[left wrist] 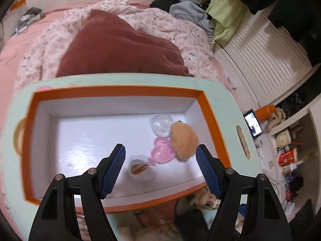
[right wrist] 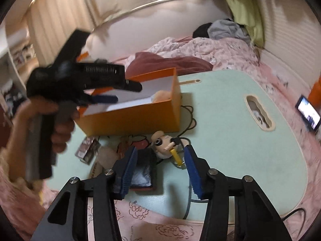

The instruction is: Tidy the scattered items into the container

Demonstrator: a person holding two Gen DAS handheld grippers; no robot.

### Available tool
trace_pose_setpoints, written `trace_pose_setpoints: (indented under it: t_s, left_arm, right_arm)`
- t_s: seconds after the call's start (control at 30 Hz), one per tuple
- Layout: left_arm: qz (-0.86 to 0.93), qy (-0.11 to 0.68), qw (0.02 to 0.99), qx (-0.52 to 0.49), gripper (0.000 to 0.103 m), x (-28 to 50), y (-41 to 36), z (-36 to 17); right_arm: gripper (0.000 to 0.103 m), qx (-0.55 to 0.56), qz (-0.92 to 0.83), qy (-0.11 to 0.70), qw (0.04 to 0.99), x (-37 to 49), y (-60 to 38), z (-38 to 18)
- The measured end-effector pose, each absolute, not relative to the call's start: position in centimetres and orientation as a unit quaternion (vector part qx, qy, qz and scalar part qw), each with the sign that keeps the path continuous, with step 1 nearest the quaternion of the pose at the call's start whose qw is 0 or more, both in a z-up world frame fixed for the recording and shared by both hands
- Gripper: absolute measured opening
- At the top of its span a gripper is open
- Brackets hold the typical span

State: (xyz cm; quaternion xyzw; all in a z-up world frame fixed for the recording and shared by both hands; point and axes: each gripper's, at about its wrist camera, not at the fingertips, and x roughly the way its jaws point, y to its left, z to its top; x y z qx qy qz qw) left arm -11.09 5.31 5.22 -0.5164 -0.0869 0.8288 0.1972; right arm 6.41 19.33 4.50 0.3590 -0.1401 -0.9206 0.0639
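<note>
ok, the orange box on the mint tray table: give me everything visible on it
The orange rectangular cardboard-looking box is open-topped, with a white glossy interior and no lid in view. It stands upright and flat on the mint green tray table, toward its far left corner in the right wrist view. Inside, bunched at one end, lie a clear round plastic case, a tan plush piece, a pink heart-shaped case and a small white cup. The left gripper hangs over it, open and empty.
</note>
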Motion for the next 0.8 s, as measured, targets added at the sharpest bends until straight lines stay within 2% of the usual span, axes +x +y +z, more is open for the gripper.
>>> trace_pose_setpoints:
  t_s: [0.13, 0.2, 0.37, 0.57, 0.63, 0.7, 0.8]
  left_arm:
    - [0.836, -0.043, 0.160, -0.524, 0.052, -12.3, 6.3, 4.6]
    - [0.828, -0.028, 0.154, -0.538, 0.038, -12.9, 6.6, 4.0]
    - [0.812, -0.011, 0.154, -0.563, 0.038, -13.5, 7.8, 2.9]
    - [0.786, -0.047, 0.183, -0.589, 0.038, -13.8, 8.1, 2.4]
    - [0.776, -0.060, 0.194, -0.598, 0.040, -14.0, 8.0, 2.1]
    - [0.778, -0.052, 0.195, -0.595, 0.048, -14.0, 8.0, 2.0]
    - [0.787, -0.046, 0.190, -0.585, 0.050, -13.9, 7.7, 2.2]
  right_arm:
    - [0.048, 0.366, -0.914, -0.158, 0.068, 6.1, 19.8, 4.2]
    - [0.048, 0.369, -0.913, -0.156, 0.071, 5.9, 19.6, 4.1]
    - [0.048, 0.369, -0.913, -0.156, 0.071, 5.9, 19.5, 4.1]
    - [0.048, 0.370, -0.913, -0.155, 0.071, 5.9, 19.4, 4.1]
    - [0.048, 0.371, -0.913, -0.155, 0.072, 5.9, 19.4, 4.1]
    - [0.048, 0.374, -0.911, -0.154, 0.073, 5.8, 19.2, 4.0]
    - [0.048, 0.375, -0.911, -0.153, 0.073, 5.7, 19.2, 3.9]
